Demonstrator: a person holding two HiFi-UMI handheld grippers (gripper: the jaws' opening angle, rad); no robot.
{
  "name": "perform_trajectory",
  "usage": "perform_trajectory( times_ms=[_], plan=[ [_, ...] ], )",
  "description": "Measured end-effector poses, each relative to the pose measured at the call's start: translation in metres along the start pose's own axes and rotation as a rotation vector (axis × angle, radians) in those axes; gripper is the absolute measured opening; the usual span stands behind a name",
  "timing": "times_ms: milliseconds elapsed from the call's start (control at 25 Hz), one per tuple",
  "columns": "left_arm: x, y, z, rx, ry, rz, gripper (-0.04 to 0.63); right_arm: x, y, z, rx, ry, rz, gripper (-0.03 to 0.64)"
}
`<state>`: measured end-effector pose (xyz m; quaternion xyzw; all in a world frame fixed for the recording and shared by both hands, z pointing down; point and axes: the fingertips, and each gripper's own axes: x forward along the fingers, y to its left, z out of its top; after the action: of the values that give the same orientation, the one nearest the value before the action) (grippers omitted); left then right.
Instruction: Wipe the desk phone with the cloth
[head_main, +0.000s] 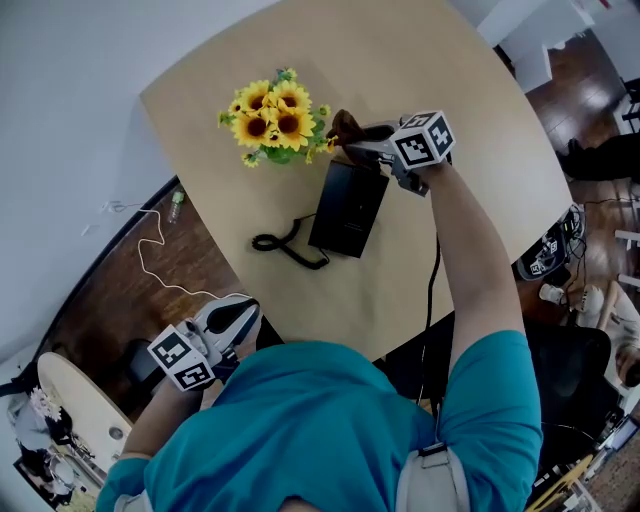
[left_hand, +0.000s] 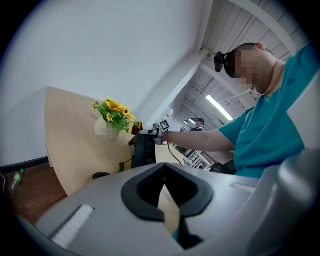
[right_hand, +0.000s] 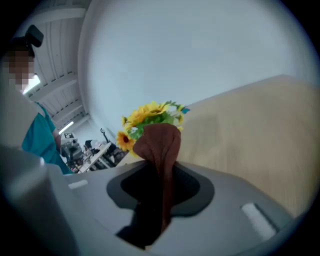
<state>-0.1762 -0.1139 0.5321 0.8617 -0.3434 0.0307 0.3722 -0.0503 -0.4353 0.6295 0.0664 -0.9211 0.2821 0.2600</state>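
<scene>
**Brown cloth pinched at the far end of the phone**

Nearest us, at the lower left of the head view, the left gripper (head_main: 238, 318) hung off the table edge beside our teal shirt (head_main: 330, 430). Its jaws were pressed together with nothing between them. Further up, in the middle of the frame, the black desk phone (head_main: 348, 207) lay on the light wooden table (head_main: 470, 170). Its coiled cord (head_main: 285, 244) looped out from its left side. At the phone's far end, our right gripper (head_main: 362, 147) reached in from the right, its jaws clamped on a brown cloth (head_main: 346, 127). In the right gripper view the cloth stood up from between the jaws in a bunched fold. We could not tell whether the cloth touched the phone. Just left of the cloth, beyond the phone, stood a bunch of sunflowers (head_main: 270, 117).
</scene>
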Motion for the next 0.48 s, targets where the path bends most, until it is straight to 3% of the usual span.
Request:
perform_trajectory(
  times_ms=[120, 240, 320, 480],
  plan=[
    [0.002, -0.002, -0.004, -0.001, 0.010, -0.005, 0.005, 0.021, 0.011, -0.011, -0.012, 0.094, 0.077, 0.112],
    [-0.001, -0.001, -0.006, -0.008, 0.008, 0.000, 0.005, 0.026, 0.010, -0.011, 0.014, 0.102, 0.101, 0.114],
    [-0.004, 0.002, -0.007, -0.016, 0.005, 0.009, 0.005, 0.028, 0.005, -0.014, 0.005, 0.127, 0.075, 0.114],
    [-0.005, 0.004, -0.010, -0.021, 0.008, 0.012, 0.005, 0.039, -0.015, -0.033, -0.067, 0.247, -0.059, 0.107]
  ],
)
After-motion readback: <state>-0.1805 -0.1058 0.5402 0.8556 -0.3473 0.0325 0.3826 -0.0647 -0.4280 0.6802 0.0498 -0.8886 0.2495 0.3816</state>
